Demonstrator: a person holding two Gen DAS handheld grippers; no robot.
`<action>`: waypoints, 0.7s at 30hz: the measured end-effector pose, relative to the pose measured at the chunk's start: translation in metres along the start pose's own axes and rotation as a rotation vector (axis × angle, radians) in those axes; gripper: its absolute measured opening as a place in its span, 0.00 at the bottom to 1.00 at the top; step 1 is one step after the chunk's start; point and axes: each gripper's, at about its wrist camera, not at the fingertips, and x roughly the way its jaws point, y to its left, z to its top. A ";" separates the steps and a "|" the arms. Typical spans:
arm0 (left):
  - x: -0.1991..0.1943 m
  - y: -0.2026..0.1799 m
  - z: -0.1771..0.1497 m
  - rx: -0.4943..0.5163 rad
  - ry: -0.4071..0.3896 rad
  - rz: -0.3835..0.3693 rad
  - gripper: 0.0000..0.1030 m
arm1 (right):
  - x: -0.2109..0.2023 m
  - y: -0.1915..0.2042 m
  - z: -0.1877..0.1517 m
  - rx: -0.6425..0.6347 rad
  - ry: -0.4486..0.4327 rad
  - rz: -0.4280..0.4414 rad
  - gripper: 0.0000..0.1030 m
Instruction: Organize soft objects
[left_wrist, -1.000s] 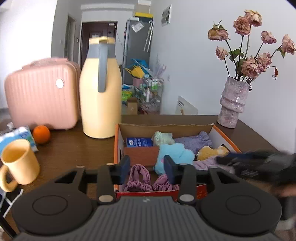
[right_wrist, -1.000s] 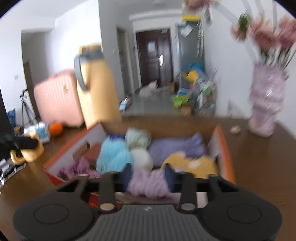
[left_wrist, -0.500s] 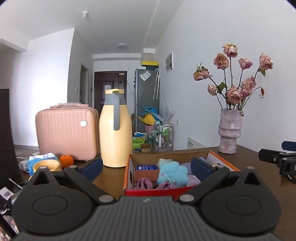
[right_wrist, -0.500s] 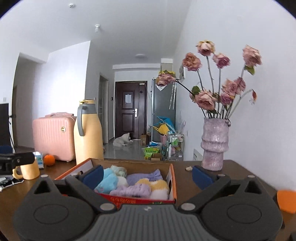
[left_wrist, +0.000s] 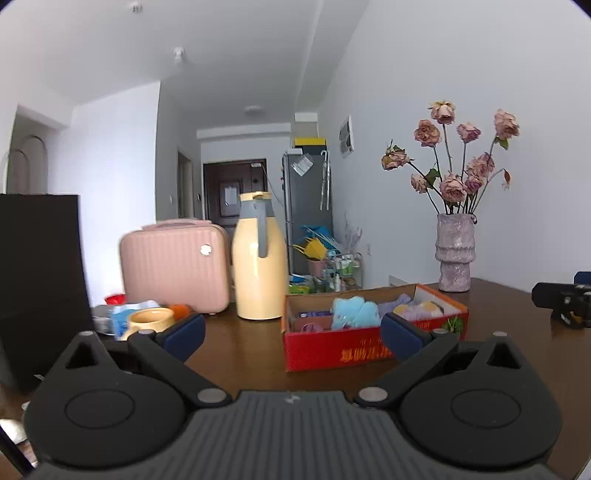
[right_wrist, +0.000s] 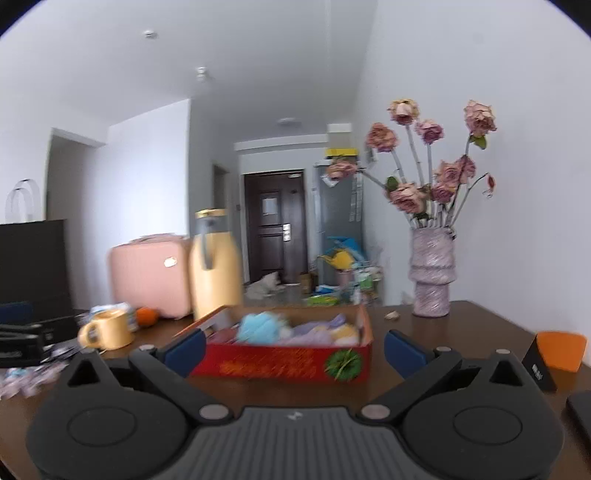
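A red cardboard box (left_wrist: 373, 347) stands on the brown table. It holds several soft items, among them a light blue plush (left_wrist: 354, 313), purple cloth (left_wrist: 397, 301) and a yellow and white piece (left_wrist: 430, 307). My left gripper (left_wrist: 291, 334) is open wide, a short way back from the box, with nothing between its fingers. In the right wrist view the same box (right_wrist: 280, 363) with the blue plush (right_wrist: 258, 326) lies ahead. My right gripper (right_wrist: 295, 350) is open too and holds nothing. The right gripper (left_wrist: 561, 301) also shows at the left view's right edge.
A yellow thermos jug (left_wrist: 260, 258) and a pink case (left_wrist: 173, 266) stand behind the box on the left. A yellow mug (left_wrist: 149, 319) and an orange (right_wrist: 146, 316) sit nearer. A vase of dried roses (left_wrist: 454, 254) is at the back right, a dark screen (left_wrist: 40, 280) far left, and an orange and black object (right_wrist: 554, 354) right.
Both grippers have drawn back from over the box, which now looks smaller and farther off. Their jaws went from half closed to wide open.
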 end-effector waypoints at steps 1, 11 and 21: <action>-0.012 -0.001 -0.005 0.012 -0.010 0.012 1.00 | -0.010 0.004 -0.004 -0.004 0.010 0.006 1.00; -0.128 0.006 -0.043 -0.034 0.021 0.010 1.00 | -0.116 0.049 -0.061 0.008 0.081 -0.026 1.00; -0.164 0.004 -0.051 -0.021 0.060 0.056 1.00 | -0.131 0.064 -0.065 -0.004 0.100 0.016 1.00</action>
